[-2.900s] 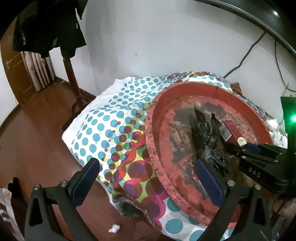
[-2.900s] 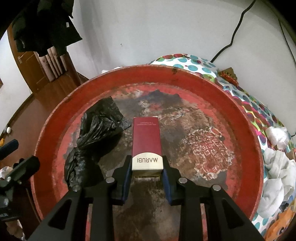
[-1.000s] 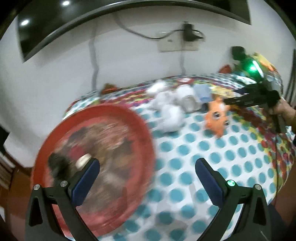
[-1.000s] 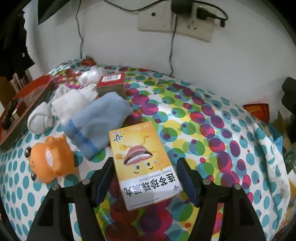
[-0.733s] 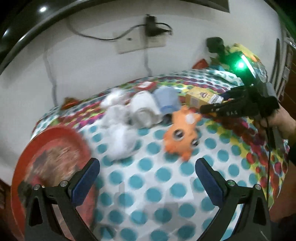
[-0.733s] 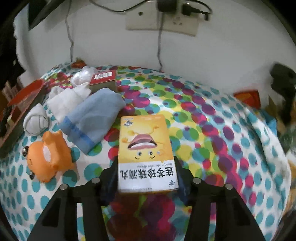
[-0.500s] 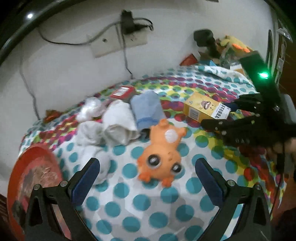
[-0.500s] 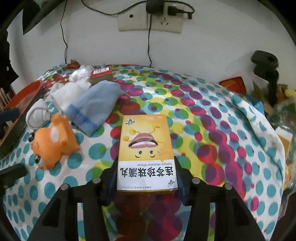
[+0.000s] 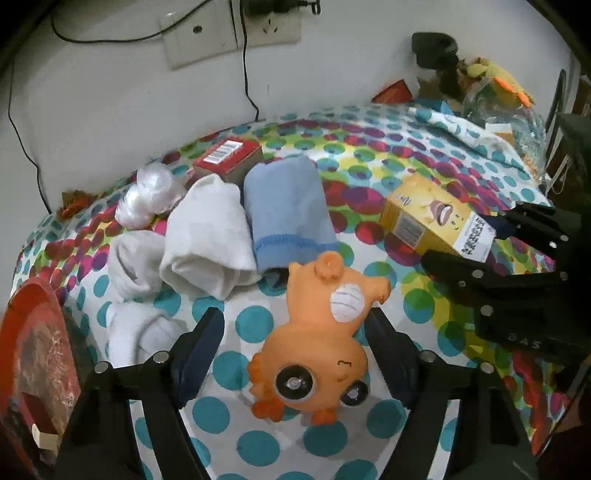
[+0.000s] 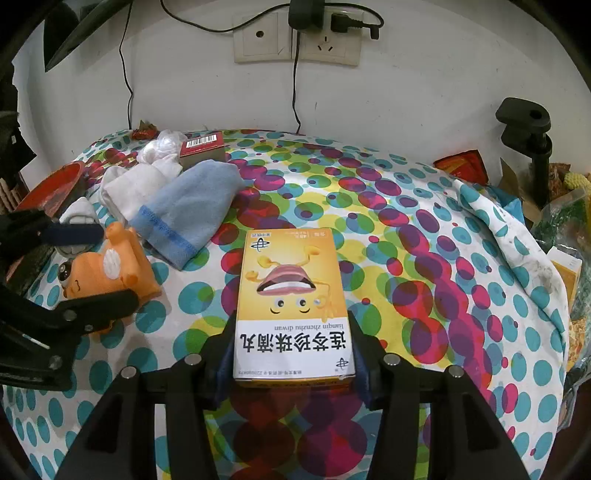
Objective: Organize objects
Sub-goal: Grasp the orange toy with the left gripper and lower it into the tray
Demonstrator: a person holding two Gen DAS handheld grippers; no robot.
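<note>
Biggest thing in both views is the polka-dot tablecloth (image 10: 424,240), filling nearly the whole frame. At the far left edge of your left wrist view sits the red tray (image 9: 22,332), with a small dark red box (image 9: 37,413) lying in it down in the lower left corner.

Your right gripper (image 10: 291,363) is clamped on the yellow box (image 10: 291,295), bottom center of the right wrist view; the white end reads "lianqin zhenzhu diwan" plus Chinese characters, upside down to you, under a cartoon mouth with eyes. It lies flat on the cloth.

Your left gripper (image 9: 295,354) has its fingers spread apart on either side of the orange toy (image 9: 317,354), center of the left view, not touching it.

Just above the toy lie a blue sock (image 9: 288,218) and white socks (image 9: 203,240), side by side and touching. Behind them there's a red box (image 9: 229,157) with a barcode and a crumpled clear plastic bag (image 9: 151,195). A wall socket (image 10: 295,35) with plugged cables sits top center.
</note>
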